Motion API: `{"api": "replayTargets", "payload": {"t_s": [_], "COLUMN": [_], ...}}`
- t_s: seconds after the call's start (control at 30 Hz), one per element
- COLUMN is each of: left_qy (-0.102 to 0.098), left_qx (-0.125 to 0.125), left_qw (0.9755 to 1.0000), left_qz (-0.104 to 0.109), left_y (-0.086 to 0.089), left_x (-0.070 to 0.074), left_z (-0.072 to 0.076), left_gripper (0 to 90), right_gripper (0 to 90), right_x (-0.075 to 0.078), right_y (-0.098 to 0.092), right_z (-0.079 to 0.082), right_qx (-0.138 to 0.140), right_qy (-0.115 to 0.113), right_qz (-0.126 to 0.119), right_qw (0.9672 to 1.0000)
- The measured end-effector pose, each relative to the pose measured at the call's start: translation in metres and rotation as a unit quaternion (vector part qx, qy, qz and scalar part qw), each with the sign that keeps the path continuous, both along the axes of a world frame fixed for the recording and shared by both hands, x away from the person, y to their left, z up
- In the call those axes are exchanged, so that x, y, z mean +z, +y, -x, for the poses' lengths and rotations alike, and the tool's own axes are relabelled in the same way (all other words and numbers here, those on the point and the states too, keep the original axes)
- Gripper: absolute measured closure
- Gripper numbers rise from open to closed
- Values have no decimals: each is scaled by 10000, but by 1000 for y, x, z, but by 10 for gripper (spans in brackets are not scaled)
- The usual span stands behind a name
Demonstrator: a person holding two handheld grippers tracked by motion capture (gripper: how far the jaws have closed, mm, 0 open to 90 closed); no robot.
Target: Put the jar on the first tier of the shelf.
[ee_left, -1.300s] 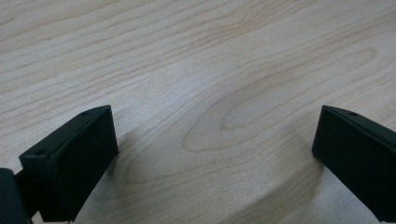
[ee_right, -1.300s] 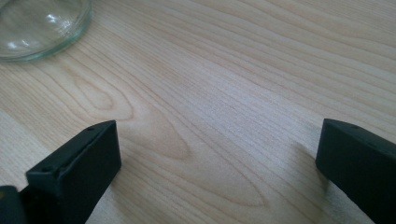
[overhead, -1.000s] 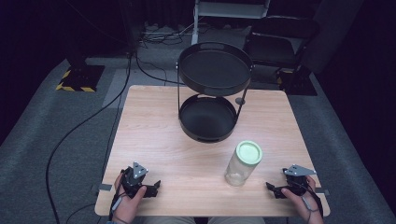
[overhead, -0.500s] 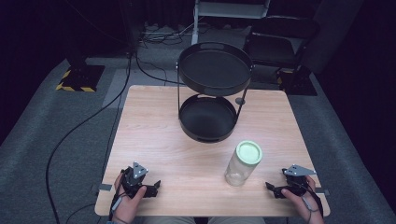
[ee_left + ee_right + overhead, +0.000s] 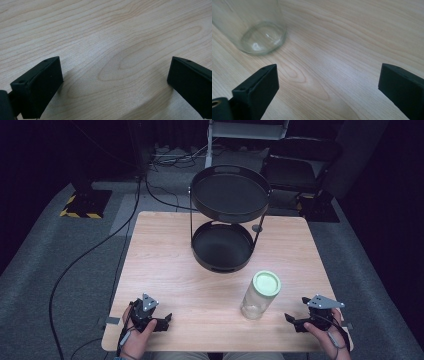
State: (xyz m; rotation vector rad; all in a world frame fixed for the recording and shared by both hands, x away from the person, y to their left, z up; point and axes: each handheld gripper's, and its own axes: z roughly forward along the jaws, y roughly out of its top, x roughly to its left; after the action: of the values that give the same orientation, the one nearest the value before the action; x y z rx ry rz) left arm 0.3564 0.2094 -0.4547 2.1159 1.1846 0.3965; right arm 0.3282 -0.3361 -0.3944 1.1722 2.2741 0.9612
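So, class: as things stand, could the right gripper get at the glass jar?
Probably yes: the right gripper is open, and only bare table lies between it and the glass jar.

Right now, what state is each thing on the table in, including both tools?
Glass jar: upright on the table, pale green lid on, empty, untouched.
Two-tier tray stand: upright, both trays empty.
Left tool: open, low over bare wood.
Right tool: open, beside the jar, apart from it.

Wood table [image 5: 165,250]: glass jar [image 5: 260,296] w/ green lid, black 2-tier tray stand [image 5: 222,247].
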Motion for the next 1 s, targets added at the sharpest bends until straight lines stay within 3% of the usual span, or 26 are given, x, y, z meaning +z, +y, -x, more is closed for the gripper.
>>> {"api": "replayTargets", "payload": {"t_s": [1.0], "left_qy": [2], "left_qx": [2], "left_qw": [10000], "left_qz": [1], "left_y": [0], "left_x": [0], "left_z": [0], "left_gripper": [0], "right_gripper": [31], "right_x": [36], "right_y": [37], "right_z": [7], "right_qx": [558], "right_qy": [-224], "right_qz": [-199], "right_qw": [9980]}}
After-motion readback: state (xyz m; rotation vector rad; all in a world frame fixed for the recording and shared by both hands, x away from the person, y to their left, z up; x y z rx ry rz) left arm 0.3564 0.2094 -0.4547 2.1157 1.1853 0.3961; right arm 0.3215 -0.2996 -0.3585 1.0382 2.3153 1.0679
